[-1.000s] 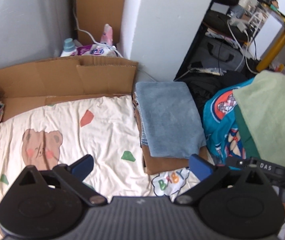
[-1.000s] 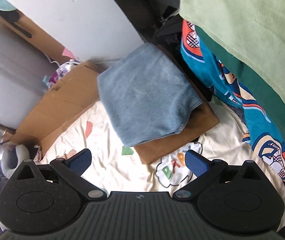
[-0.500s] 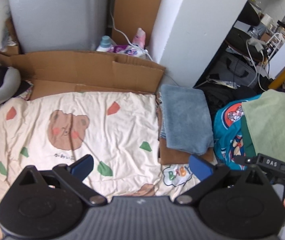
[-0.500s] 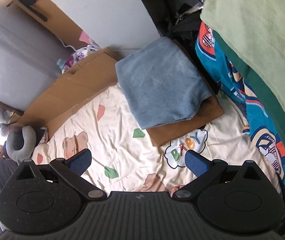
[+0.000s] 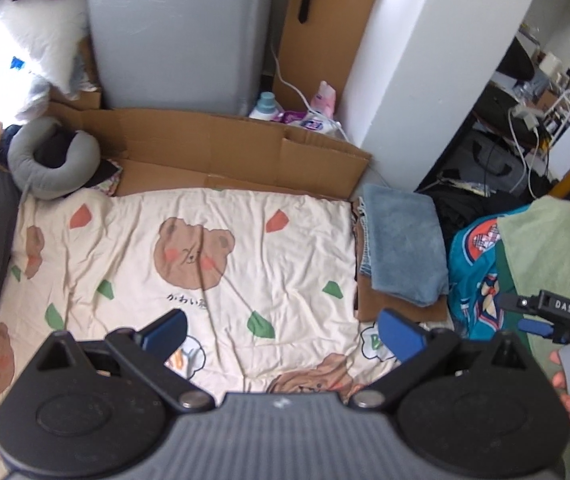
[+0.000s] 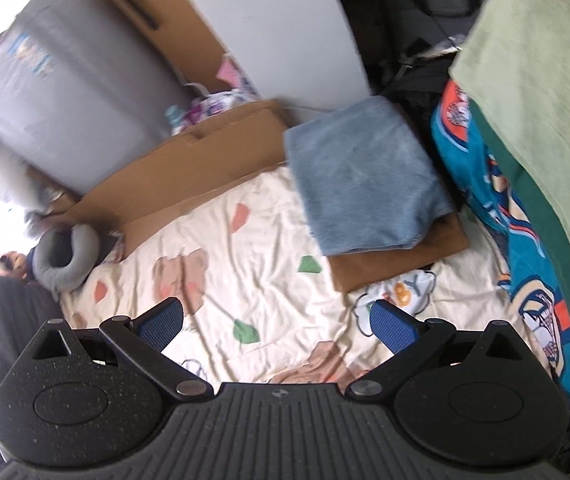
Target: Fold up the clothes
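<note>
Left wrist view: the left gripper (image 5: 283,330) hangs with jaws apart, holding nothing, over the cream bear-print sheet (image 5: 189,252); a folded blue towel (image 5: 403,248) lies right of centre on a brown garment (image 5: 377,306).

Right wrist view: the right gripper (image 6: 277,326) is likewise spread and holds nothing; the towel sits at upper centre.

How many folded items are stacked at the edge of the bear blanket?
2 visible: a blue-grey folded towel on top and a brown folded garment beneath it, at the bear blanket's right edge. Thinner layers between may be hidden.
</note>
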